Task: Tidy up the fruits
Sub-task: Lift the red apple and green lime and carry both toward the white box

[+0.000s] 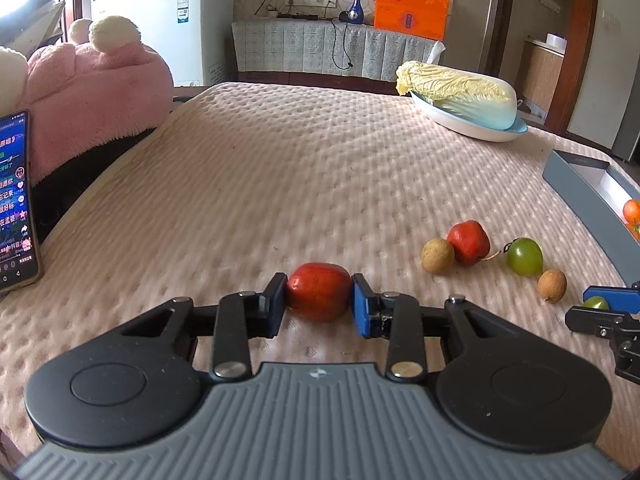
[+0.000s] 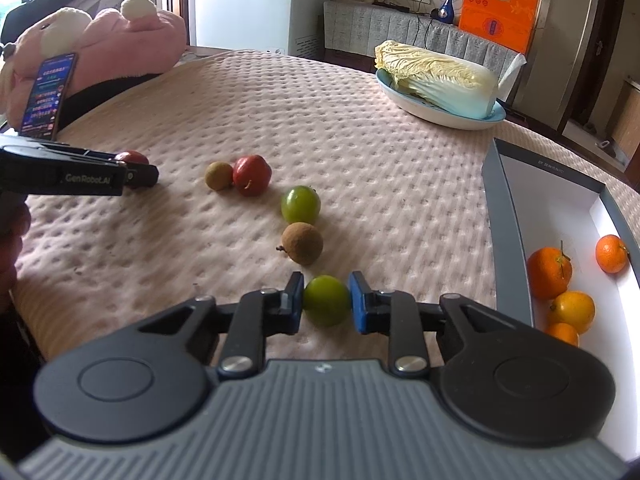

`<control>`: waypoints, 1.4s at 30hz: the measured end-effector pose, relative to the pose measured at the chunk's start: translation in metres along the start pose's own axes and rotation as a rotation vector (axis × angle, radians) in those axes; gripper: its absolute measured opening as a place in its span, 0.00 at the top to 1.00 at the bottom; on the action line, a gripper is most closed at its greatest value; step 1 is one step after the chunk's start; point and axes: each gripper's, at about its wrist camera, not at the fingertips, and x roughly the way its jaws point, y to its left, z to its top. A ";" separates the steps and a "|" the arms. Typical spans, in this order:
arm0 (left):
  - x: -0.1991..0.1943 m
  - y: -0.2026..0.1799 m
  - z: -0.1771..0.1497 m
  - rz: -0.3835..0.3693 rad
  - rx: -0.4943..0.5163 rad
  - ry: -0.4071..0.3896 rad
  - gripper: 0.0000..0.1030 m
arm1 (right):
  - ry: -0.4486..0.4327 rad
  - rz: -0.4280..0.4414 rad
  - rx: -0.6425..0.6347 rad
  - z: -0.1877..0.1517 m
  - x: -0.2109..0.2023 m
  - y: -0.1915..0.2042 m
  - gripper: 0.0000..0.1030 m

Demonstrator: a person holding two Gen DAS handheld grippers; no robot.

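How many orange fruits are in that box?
4 in the box: one by the left wall, one by the right wall, two nearer, and; more may be hidden.

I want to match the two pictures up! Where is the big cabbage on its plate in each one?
Left wrist view: the cabbage lies on its plate at the upper right, on the far side of the table.
Right wrist view: the cabbage sits upper right of centre, beyond the grey box.
Shared landmark: the orange bag behind the cabbage.
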 end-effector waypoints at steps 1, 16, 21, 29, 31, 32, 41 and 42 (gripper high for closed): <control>-0.001 0.000 0.000 0.000 -0.004 -0.002 0.62 | -0.001 0.001 0.003 0.000 -0.001 -0.001 0.73; -0.015 -0.033 0.007 -0.041 0.019 -0.034 0.62 | -0.022 -0.006 0.043 0.000 -0.018 -0.013 0.73; -0.018 -0.048 0.008 -0.056 0.037 -0.037 0.62 | -0.035 -0.008 0.051 -0.001 -0.027 -0.017 0.73; -0.021 -0.066 0.009 -0.081 0.055 -0.046 0.62 | -0.044 -0.018 0.067 -0.005 -0.037 -0.027 0.73; -0.022 -0.068 0.009 -0.084 0.060 -0.047 0.62 | -0.045 -0.020 0.069 -0.006 -0.039 -0.029 0.73; -0.022 -0.069 0.010 -0.085 0.060 -0.046 0.62 | -0.046 -0.019 0.071 -0.007 -0.040 -0.031 0.73; -0.023 -0.081 0.010 -0.102 0.077 -0.053 0.62 | -0.053 -0.014 0.082 -0.008 -0.044 -0.034 0.73; -0.023 -0.081 0.010 -0.105 0.078 -0.053 0.62 | -0.055 -0.013 0.081 -0.008 -0.045 -0.034 0.73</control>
